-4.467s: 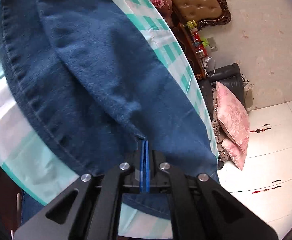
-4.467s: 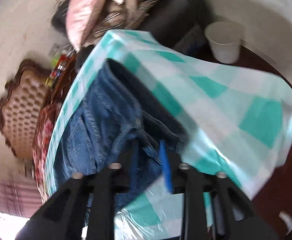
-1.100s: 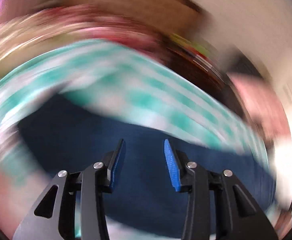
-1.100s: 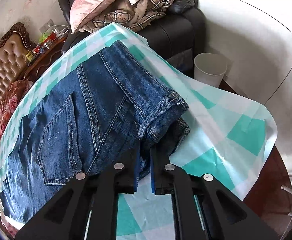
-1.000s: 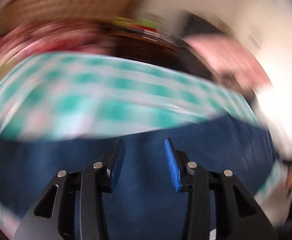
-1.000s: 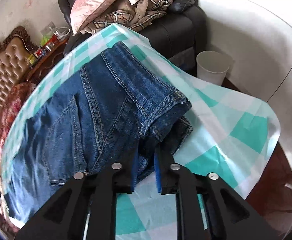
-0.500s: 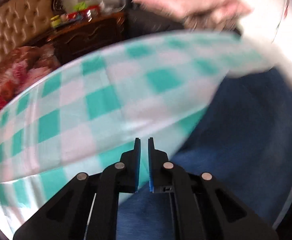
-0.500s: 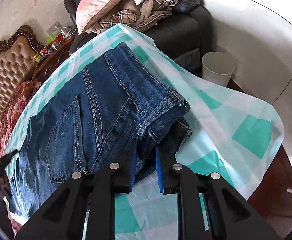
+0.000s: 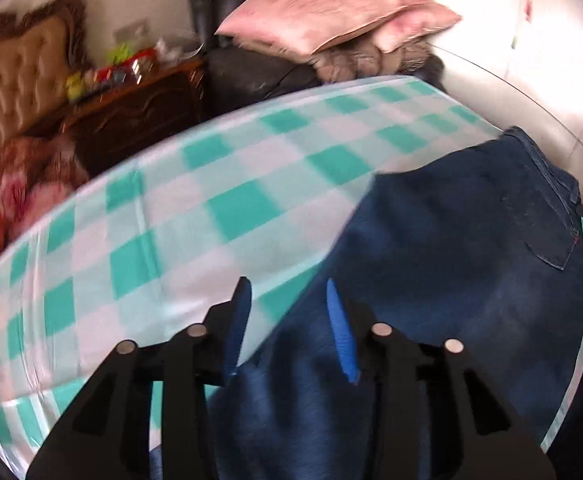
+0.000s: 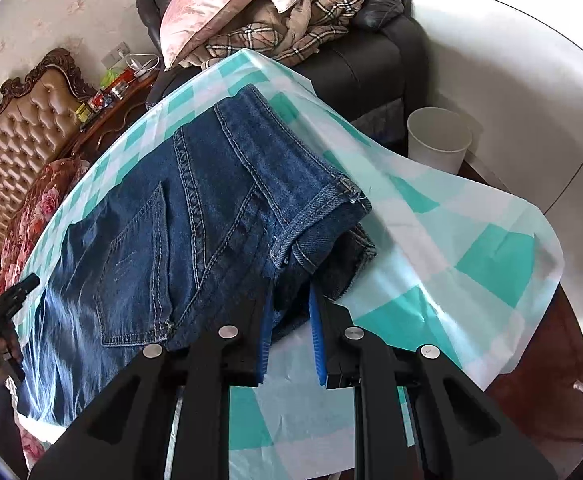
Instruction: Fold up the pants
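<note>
Pants point(image 10: 179, 220) lying folded on the tablecloth point(image 10: 491, 256), waistband end toward the table's near right edge. Right gripper point(image 10: 289, 304) sitting at that edge, fingers straddling the waistband. Left gripper point(image 9: 285, 304) hovering over the pants' opposite end. Armchair point(image 10: 371, 68) standing behind the table, pillows point(image 10: 211, 4) lying on it. Bin point(image 10: 437, 140) standing beside the armchair.

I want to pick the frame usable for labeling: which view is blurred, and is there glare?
Left wrist view: motion-blurred, with the tablecloth checks smeared and a washed-out white wall at upper right. Right wrist view: sharp stitching on the jeans, only slight sheen at their left end.
</note>
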A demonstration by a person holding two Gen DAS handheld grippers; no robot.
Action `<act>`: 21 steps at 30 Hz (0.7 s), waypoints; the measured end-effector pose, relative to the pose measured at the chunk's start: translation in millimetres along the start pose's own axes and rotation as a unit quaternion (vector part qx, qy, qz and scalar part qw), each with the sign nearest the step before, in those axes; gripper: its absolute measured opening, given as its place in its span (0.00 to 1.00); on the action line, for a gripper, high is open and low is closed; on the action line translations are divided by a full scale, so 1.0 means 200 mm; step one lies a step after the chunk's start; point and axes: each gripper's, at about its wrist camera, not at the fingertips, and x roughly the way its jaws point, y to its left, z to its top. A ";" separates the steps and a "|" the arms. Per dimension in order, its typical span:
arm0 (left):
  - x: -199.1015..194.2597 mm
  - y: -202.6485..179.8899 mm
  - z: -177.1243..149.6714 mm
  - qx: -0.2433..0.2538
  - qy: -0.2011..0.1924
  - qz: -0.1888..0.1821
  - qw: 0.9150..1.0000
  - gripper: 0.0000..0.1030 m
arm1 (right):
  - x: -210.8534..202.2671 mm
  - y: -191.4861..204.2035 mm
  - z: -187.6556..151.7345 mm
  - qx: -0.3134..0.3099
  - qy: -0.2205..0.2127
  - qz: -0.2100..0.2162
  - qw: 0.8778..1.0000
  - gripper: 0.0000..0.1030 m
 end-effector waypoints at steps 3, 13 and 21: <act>-0.01 -0.17 0.07 0.000 -0.030 -0.025 0.999 0.53 | -0.01 0.01 -0.01 -0.005 -0.002 -0.014 1.000 0.16; 0.13 -1.03 0.41 0.022 -0.042 -0.160 0.986 0.48 | -0.20 -0.20 0.03 0.064 -0.032 0.015 0.997 0.37; -0.11 -1.51 -0.05 0.067 -0.060 -0.158 0.983 0.48 | -0.02 -0.13 0.13 0.088 0.008 0.070 0.994 0.37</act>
